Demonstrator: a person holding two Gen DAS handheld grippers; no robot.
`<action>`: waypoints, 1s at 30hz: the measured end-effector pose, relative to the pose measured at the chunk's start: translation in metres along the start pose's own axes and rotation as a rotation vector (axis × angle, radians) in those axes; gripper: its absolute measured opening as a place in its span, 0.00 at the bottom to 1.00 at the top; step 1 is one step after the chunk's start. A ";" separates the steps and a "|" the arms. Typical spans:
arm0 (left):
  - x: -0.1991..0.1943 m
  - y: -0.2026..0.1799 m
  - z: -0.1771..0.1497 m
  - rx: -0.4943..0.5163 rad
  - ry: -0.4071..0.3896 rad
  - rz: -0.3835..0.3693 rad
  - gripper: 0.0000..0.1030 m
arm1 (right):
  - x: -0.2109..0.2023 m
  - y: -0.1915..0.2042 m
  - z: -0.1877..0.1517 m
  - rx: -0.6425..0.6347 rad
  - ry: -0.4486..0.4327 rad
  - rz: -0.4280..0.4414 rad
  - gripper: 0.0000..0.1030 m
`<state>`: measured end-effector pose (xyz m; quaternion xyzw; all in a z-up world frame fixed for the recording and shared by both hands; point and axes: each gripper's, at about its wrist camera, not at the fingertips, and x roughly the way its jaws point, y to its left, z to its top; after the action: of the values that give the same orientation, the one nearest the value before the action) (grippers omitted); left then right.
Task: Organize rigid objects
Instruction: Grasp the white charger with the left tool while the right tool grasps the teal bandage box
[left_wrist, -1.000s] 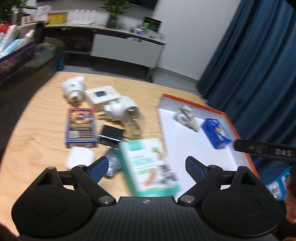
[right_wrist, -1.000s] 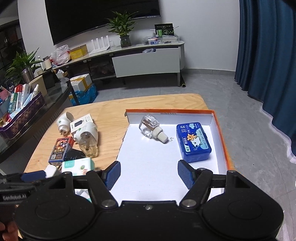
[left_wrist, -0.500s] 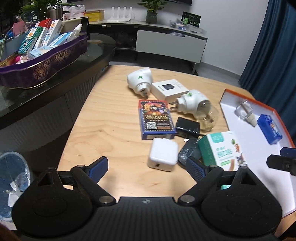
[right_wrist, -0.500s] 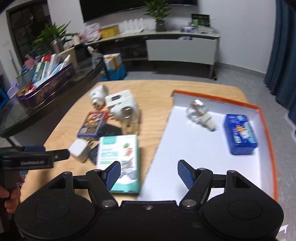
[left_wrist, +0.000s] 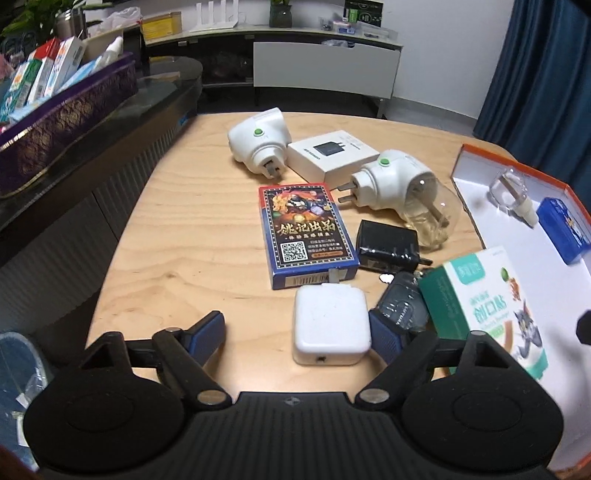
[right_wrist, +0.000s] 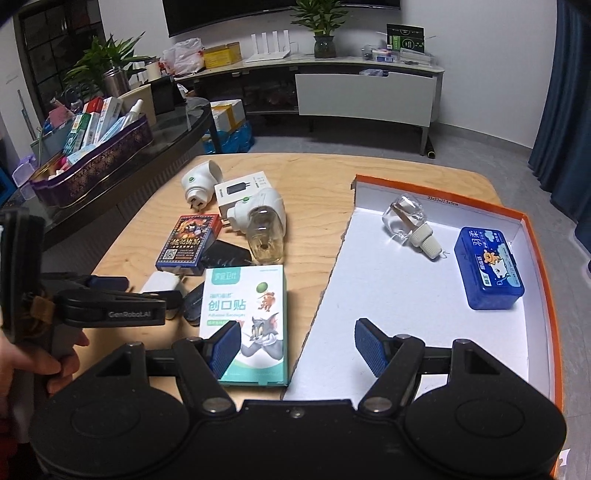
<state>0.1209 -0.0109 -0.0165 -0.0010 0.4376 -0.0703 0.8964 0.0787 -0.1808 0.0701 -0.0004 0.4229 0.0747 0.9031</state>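
A white charger block (left_wrist: 330, 325) lies on the wooden table between the jaws of my left gripper (left_wrist: 297, 338). The jaws are closing; the right pad (left_wrist: 384, 338) is at the block's side, the left pad stands well off it. Around it lie a card box (left_wrist: 304, 229), a black adapter (left_wrist: 388, 247) and a green-white bandage box (left_wrist: 491, 310). My right gripper (right_wrist: 297, 347) is open and holds nothing, hovering over the bandage box (right_wrist: 247, 317) and the left edge of the orange-rimmed tray (right_wrist: 406, 295). The tray holds a clear bottle (right_wrist: 410, 221) and a blue case (right_wrist: 487, 267).
Two white plug-in devices (left_wrist: 258, 140) (left_wrist: 391, 181) and a white carton (left_wrist: 332, 155) lie farther back. A purple tin of boxes (left_wrist: 66, 122) sits on a dark glass table to the left. A hand (right_wrist: 37, 362) holds the left gripper. Blue curtains hang at the right.
My left gripper has swung left from the bandage box and sunk over the white charger block, and its jaws have narrowed. The right gripper shifted left from the tray, then held still.
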 end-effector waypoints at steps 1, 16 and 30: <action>0.001 0.002 0.001 -0.017 -0.002 -0.012 0.74 | 0.001 0.000 0.000 -0.001 0.001 -0.001 0.79; -0.020 0.006 -0.021 -0.047 -0.035 -0.020 0.41 | 0.029 0.037 -0.003 -0.061 0.061 0.056 0.79; -0.039 0.016 -0.028 -0.099 -0.065 -0.023 0.41 | 0.066 0.060 0.007 -0.144 0.061 -0.054 0.83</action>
<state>0.0779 0.0119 -0.0043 -0.0527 0.4111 -0.0585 0.9082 0.1177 -0.1125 0.0278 -0.0790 0.4436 0.0804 0.8891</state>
